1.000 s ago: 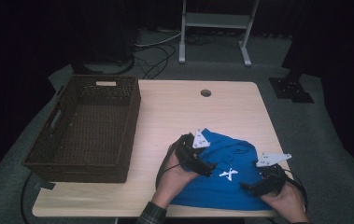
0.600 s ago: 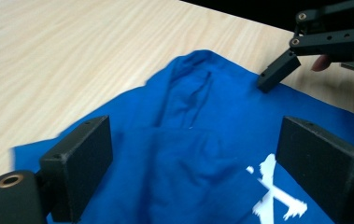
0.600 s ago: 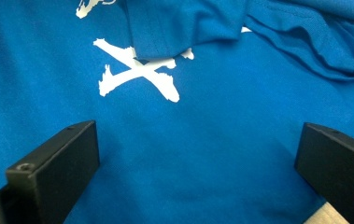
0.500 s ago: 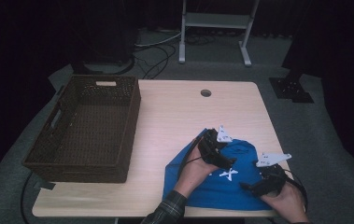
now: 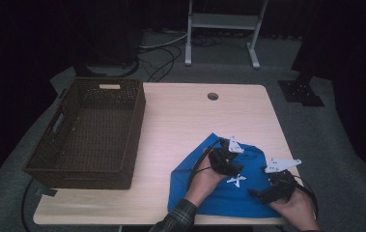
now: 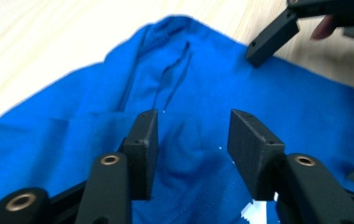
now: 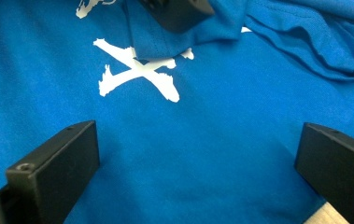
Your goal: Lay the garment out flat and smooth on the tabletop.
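— While the blue shirt [image 5: 229, 188] lies spread on the near right part of the surface [image 5: 180, 121], why does the left gripper [image 5: 225, 157] sit over its middle instead of at an edge?

— Judging by the left gripper view, it is going for a raised fold of cloth. Its fingers [image 6: 143, 144] stand half apart with a soft ridge of blue fabric between them, and they have just been closing. I see no pinch yet; the pads look clear of the cloth on both sides.

— And the right gripper [image 5: 260, 192]?

— It rests low at the shirt's near right corner. In the right gripper view its fingers [image 7: 58, 163] are spread wide, one on either side of flat cloth, gripping nothing. I take it as waiting, or steadying that corner, while the other hand gathers the middle.

— Why is the white crossed print [image 7: 139, 70] partly covered?

— A flap of the shirt folds over its top, and the left gripper's tip sits right above that flap. The cloth is bunched there, which gives something to grab.

— Does the wicker basket [image 5: 91, 130] matter?

— It stands at the left of the surface, well apart from the shirt, and looks empty. It may be where the shirt ends up, though that is only a guess.

— So what is the risk?

— Thin cloth can slip out if the fingers close on too little of the fold.
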`<action>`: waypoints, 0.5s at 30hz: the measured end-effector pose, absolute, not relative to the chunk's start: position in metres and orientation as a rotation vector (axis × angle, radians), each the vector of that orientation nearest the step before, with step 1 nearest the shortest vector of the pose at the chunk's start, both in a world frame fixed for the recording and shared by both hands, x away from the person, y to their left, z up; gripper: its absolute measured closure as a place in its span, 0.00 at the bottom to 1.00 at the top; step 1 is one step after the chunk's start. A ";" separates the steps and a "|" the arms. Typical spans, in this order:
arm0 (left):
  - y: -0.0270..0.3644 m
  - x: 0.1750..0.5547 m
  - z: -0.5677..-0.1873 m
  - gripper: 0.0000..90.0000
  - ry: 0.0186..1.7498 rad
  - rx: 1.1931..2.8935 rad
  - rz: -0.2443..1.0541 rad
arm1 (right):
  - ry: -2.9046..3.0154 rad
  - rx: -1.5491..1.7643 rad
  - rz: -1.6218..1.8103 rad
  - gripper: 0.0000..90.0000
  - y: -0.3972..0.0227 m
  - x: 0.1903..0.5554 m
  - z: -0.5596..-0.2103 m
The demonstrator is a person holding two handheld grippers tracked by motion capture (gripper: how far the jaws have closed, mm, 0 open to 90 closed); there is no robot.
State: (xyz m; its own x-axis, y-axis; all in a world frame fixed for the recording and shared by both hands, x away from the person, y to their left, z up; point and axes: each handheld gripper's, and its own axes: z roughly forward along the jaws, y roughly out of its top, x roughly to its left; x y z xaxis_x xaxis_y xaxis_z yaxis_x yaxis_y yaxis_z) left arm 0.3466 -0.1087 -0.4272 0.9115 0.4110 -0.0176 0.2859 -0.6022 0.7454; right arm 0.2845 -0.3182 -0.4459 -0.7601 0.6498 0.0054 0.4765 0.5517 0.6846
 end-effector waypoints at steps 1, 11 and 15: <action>-0.110 0.347 -0.429 0.62 0.490 2.267 0.195 | 2.540 0.941 1.009 0.00 -0.318 0.284 -0.446; -0.107 0.350 -0.431 0.98 0.520 2.266 0.185 | 2.542 0.944 1.008 0.00 -0.318 0.284 -0.446; -0.093 0.352 -0.418 0.98 0.545 2.224 0.229 | 2.543 0.941 1.008 0.00 -0.318 0.285 -0.446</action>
State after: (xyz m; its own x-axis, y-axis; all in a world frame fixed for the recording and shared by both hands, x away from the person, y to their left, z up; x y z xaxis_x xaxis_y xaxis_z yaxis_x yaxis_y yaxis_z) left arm 0.3520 -0.0931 -0.4181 0.8900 0.4556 -0.0163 0.3077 -0.5740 0.7589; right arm 0.2846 -0.3183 -0.4458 -0.7607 0.6491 0.0065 0.4772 0.5524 0.6835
